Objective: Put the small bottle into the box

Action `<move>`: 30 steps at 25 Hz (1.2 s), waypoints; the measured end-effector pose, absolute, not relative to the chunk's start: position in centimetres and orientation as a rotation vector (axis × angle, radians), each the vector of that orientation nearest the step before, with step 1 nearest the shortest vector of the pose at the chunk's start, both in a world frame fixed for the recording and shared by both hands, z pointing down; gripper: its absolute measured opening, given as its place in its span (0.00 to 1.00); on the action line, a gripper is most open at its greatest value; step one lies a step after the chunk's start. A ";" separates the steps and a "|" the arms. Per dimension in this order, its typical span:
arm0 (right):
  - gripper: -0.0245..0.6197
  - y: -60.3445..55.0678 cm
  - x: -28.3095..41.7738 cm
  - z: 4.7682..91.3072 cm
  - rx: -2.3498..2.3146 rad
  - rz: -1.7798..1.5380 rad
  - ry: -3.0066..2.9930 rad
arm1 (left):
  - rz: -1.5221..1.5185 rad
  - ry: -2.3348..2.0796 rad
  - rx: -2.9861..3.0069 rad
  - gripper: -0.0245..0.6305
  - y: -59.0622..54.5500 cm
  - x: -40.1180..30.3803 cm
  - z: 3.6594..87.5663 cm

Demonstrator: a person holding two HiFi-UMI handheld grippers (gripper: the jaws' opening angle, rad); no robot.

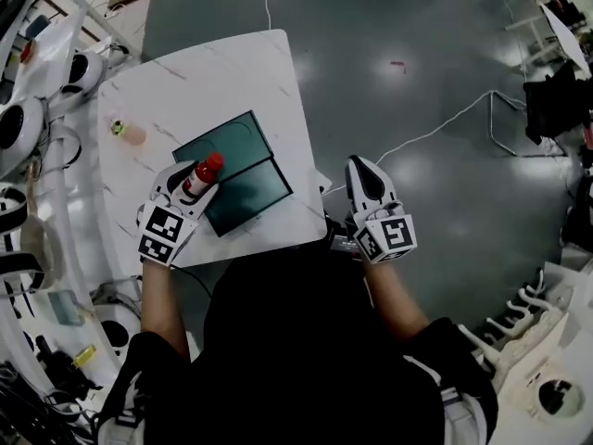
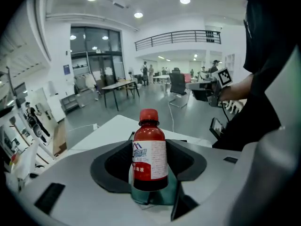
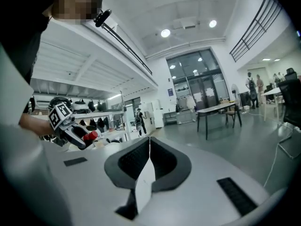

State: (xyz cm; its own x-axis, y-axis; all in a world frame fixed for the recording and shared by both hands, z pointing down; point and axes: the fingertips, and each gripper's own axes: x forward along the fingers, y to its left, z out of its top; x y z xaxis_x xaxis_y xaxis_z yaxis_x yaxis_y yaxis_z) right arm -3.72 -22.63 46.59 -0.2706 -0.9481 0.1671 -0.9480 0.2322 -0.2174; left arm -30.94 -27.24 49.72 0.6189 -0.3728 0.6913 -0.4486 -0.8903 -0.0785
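A small brown bottle (image 1: 200, 178) with a red cap and white label stands upright between the jaws of my left gripper (image 1: 193, 180), which is shut on its body. It hangs over the left part of the dark green open box (image 1: 255, 191) on the white table (image 1: 232, 72). The left gripper view shows the bottle (image 2: 149, 157) clamped in the left gripper (image 2: 149, 168), with a bit of the green box (image 2: 170, 197) below. Off the table's right edge my right gripper (image 1: 363, 167) is shut with nothing in it; the right gripper (image 3: 149, 147) has its jaws pressed together.
A pale pink bottle (image 1: 128, 132) with a yellow-green top lies on the table's left part. White equipment (image 1: 28, 119) crowds the left side. A white cable (image 1: 445, 123) runs over the grey floor at the right.
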 end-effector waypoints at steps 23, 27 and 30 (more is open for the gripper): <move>0.09 -12.1 2.3 49.0 -2.355 -0.494 2.070 | 1.490 -0.071 2.326 0.40 -21.1 -23.0 65.1; 0.09 -11.0 3.0 49.1 -2.379 -0.494 2.037 | 1.495 -0.072 2.280 0.39 -20.3 -22.6 66.7; 0.09 -10.8 3.5 48.8 -2.397 -0.492 2.016 | 1.531 -0.066 2.240 0.39 -19.9 -22.3 67.9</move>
State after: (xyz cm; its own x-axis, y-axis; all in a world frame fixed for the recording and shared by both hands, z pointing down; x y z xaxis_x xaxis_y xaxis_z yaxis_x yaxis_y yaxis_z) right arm 3.49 -10.83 48.83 0.1432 -0.9568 0.2529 -0.9658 -0.1909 -0.1754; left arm -22.34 -19.90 67.85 0.3908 0.1957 0.8994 -0.2722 -0.9088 0.3161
